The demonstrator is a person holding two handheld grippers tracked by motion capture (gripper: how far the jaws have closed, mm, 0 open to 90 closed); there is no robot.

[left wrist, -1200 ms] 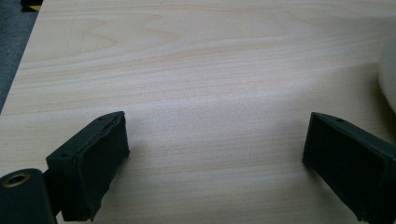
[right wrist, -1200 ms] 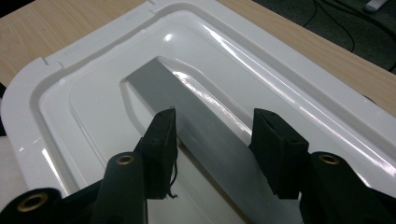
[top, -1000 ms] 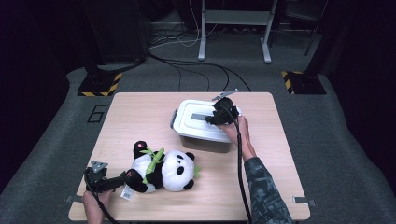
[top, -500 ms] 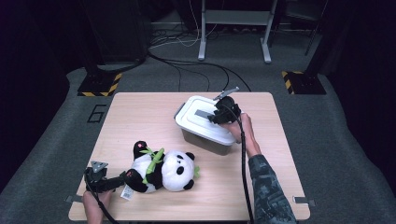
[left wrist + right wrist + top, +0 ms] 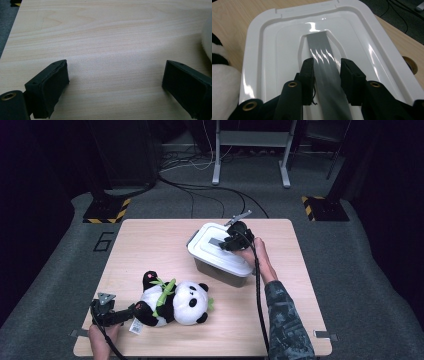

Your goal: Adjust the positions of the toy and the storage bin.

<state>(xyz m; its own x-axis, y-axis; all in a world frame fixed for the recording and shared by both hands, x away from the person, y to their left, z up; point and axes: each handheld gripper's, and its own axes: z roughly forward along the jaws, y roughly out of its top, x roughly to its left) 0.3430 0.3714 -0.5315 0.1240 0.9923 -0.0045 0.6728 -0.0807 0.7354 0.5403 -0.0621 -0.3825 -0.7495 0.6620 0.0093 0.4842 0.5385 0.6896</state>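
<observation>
While right claw (image 5: 327,75) has just closed on grey handle (image 5: 322,53), I judge lid (image 5: 262,65) stiff, light, slick; left claw (image 5: 115,85) wide open, empty, over desk (image 5: 100,37).

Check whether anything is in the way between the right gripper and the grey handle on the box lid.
Nothing visible is. The right gripper is already closed on the grey handle of the white lid, one jaw on each side.
</observation>
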